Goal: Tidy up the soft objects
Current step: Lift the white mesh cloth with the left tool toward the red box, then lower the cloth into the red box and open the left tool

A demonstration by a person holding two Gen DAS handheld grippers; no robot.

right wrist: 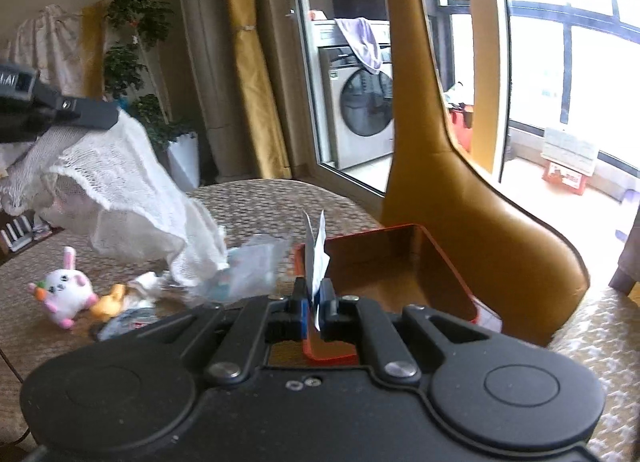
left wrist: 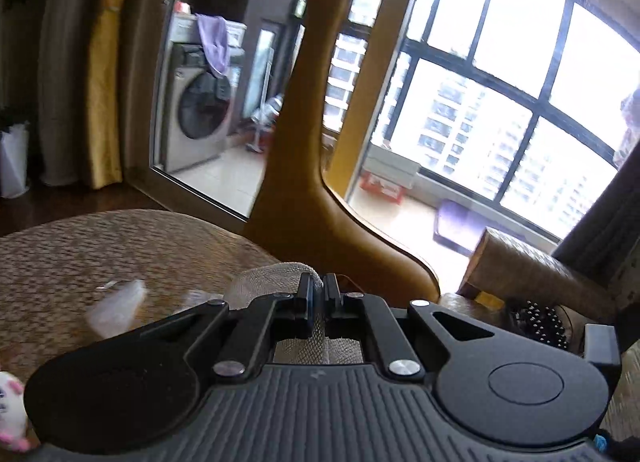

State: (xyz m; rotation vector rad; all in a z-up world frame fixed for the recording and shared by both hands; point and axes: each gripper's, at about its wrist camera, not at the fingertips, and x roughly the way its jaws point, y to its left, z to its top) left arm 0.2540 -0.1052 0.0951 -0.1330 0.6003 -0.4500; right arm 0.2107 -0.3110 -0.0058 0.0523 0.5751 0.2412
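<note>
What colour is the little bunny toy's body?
The small plush bunny toy is white with pink ears and feet, showing best in the right wrist view.

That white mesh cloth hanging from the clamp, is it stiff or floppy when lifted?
Probably very floppy: the white open-weave gauze cloth sags in loose folds below the left gripper pinching its edge. It looks light and airy, since you can see through the weave. Its trailing end may drag the clear plastic packets beneath.

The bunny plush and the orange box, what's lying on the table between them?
In the right wrist view, a small yellow duck toy and clear plastic packets lie between the bunny plush and the orange box.
</note>
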